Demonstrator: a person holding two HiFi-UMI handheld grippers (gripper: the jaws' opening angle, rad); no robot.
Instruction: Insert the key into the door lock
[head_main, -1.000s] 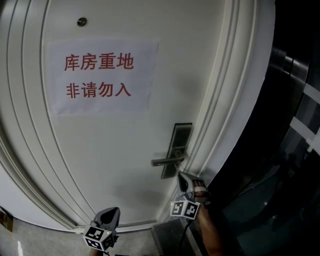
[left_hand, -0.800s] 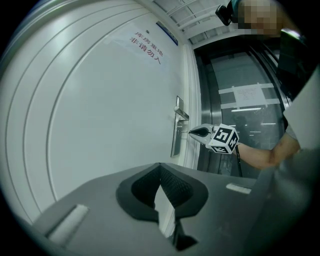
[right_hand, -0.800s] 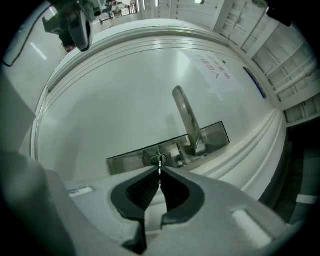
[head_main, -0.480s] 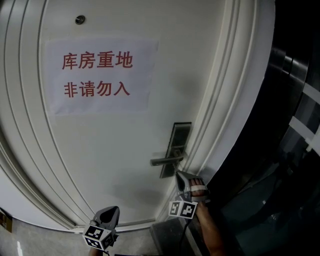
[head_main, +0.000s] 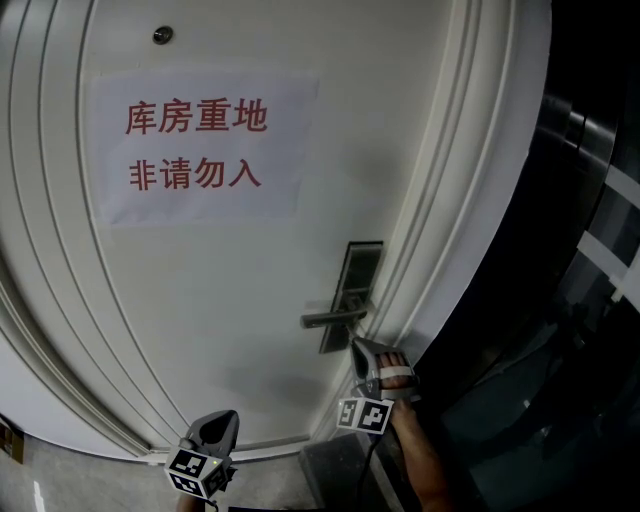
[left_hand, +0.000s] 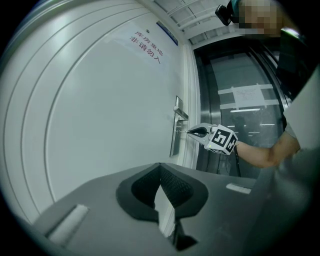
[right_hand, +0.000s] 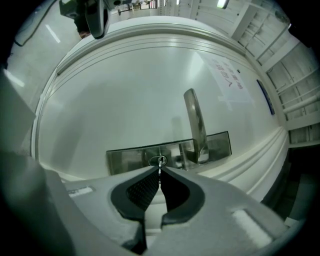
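Note:
A white door (head_main: 230, 300) carries a steel lock plate (head_main: 356, 290) with a lever handle (head_main: 333, 319). In the right gripper view, my right gripper (right_hand: 159, 169) is shut on a thin key (right_hand: 160, 170). The key's tip sits at the oval keyhole (right_hand: 154, 161) in the lock plate (right_hand: 125, 156), left of the handle (right_hand: 195, 125); how deep it goes I cannot tell. From the head view the right gripper (head_main: 358, 346) is at the plate's lower end. My left gripper (head_main: 222, 420) hangs low by the door's foot, its jaws together on nothing (left_hand: 160, 166).
A paper sign (head_main: 200, 150) with red characters is stuck on the door's upper half. The moulded door frame (head_main: 470, 200) runs along the right, with dark glass panels (head_main: 590, 250) beyond it. A person's forearm (head_main: 415, 465) holds the right gripper.
My right gripper has crept slightly up and toward the lock plate. The left gripper has stayed in place.

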